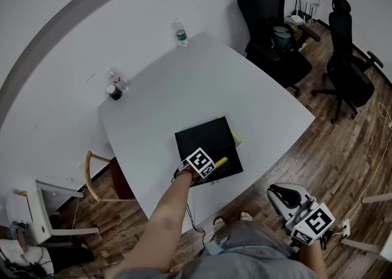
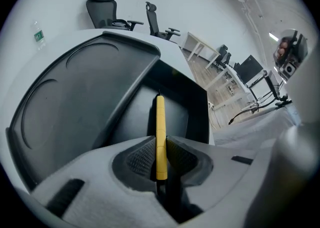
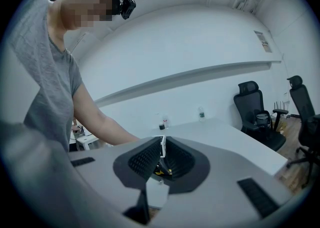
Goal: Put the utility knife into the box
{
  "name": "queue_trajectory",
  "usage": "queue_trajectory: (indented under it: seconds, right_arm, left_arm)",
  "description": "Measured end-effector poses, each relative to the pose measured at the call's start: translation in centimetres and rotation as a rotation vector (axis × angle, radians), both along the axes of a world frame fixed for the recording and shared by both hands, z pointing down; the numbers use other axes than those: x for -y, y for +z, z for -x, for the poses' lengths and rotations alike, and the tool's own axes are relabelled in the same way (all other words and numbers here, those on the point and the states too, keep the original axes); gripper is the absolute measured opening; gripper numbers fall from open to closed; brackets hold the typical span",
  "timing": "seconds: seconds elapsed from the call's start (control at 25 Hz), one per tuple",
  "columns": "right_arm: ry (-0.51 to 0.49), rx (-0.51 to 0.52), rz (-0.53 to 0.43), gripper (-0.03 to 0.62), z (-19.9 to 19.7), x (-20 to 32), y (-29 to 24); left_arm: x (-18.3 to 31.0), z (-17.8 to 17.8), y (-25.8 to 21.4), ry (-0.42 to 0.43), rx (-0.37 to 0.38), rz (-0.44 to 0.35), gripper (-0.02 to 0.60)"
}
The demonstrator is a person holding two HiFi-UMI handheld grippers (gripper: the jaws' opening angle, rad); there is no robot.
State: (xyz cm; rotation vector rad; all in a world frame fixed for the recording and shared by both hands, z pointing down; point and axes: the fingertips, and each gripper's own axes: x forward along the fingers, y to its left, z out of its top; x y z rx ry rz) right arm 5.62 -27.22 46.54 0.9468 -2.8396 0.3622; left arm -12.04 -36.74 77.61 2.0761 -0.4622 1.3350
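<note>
A yellow utility knife [image 2: 160, 132] is clamped between the pads of my left gripper [image 2: 159, 142], its tip pointing forward. In the left gripper view it hangs just over the open cavity of the black box [image 2: 182, 107], with the box's black lid [image 2: 75, 87] lying to the left. In the head view my left gripper [image 1: 211, 165] is at the near edge of the box [image 1: 205, 137] on the white table [image 1: 184, 82], and the knife [image 1: 220, 162] sticks out to the right. My right gripper [image 1: 280, 194] hangs low beside the person's body, off the table, with its jaws together and nothing between them [image 3: 161, 144].
A clear bottle [image 1: 180, 33] stands at the table's far edge, and two small bottles [image 1: 115, 88] at its left corner. A yellow strip [image 1: 236, 135] shows beside the box. Black office chairs [image 1: 269, 21] stand at the right, a wooden chair [image 1: 98, 177] at the left.
</note>
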Motion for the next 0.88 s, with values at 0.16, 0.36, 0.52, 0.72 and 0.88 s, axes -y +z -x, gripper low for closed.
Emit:
queue_trajectory:
  seconds: [0.16,0.36,0.52,0.72,0.88]
  right_arm:
    - [-0.006,0.001,0.0,0.046,0.25,0.25,-0.04]
    - [-0.013,0.0,-0.001,0.046,0.41,0.5,-0.12]
    - [-0.013,0.001,-0.006,0.046,0.54,0.65,-0.15]
    - [-0.008,0.004,-0.007,0.046,0.29,0.66,-0.29]
    - [-0.004,0.004,-0.007,0.046,0.08,0.67,-0.25]
  left_arm:
    - [0.04,-0.08,0.1,0.01,0.005,-0.008,0.075]
    - [0.14,-0.23,0.18,0.013,0.001,-0.03,0.077]
    - [0.09,-0.06,0.32,0.026,0.01,-0.037,0.077]
    - [-0.47,0.09,0.78,0.064,0.044,-0.032,0.101]
    - [-0.41,0.09,0.81,0.063,0.048,-0.039,0.11]
